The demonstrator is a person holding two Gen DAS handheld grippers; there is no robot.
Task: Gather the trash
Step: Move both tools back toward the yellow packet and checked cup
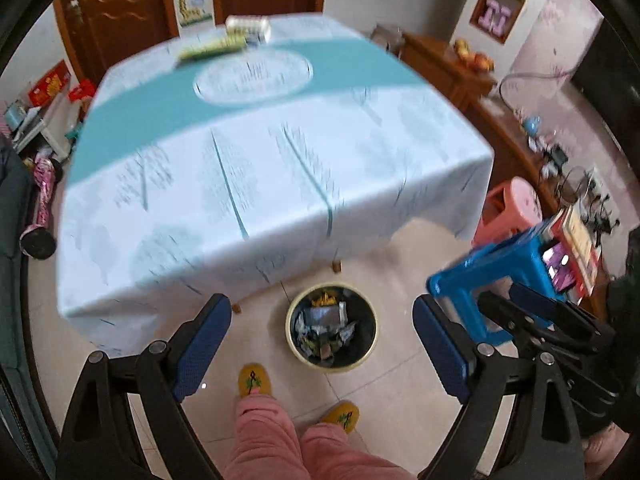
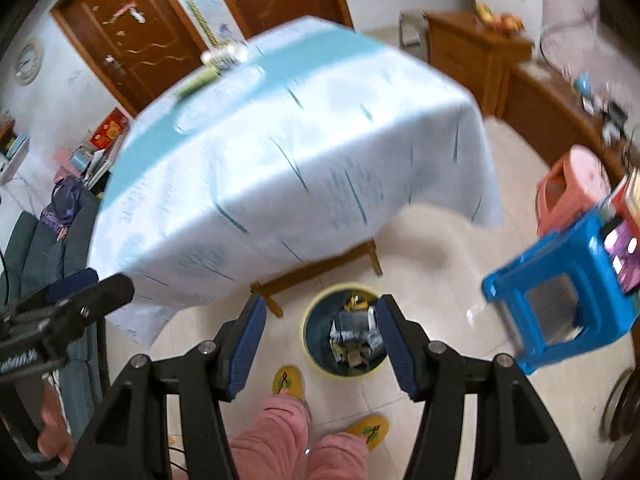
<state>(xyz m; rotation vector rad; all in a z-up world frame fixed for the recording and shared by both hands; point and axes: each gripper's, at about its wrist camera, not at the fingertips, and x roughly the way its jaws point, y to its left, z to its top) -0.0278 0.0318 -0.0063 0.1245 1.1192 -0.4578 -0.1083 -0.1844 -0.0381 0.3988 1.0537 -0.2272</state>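
A round trash bin with a yellow rim (image 1: pixel 332 369) (image 2: pixel 344 374) stands on the tiled floor by the table's near corner. Crumpled wrappers (image 1: pixel 324 324) (image 2: pixel 352 340) lie inside it. My left gripper (image 1: pixel 322 344) hangs high above the bin, open, with nothing between its blue pads. My right gripper (image 2: pixel 320 344) is also high above the bin, open and empty. At the table's far end lie a pale box (image 1: pixel 248 28) (image 2: pixel 224 54) and a green packet (image 1: pixel 212 48) (image 2: pixel 198 80), both blurred.
The table carries a white and teal cloth (image 1: pixel 280 168) (image 2: pixel 280 152). A blue stool (image 1: pixel 500 264) (image 2: pixel 560 300) and a pink stool (image 1: pixel 516 204) (image 2: pixel 576 184) stand at the right. The person's pink trouser legs and yellow slippers (image 1: pixel 254 380) (image 2: pixel 288 380) are just before the bin. A sofa sits at the left.
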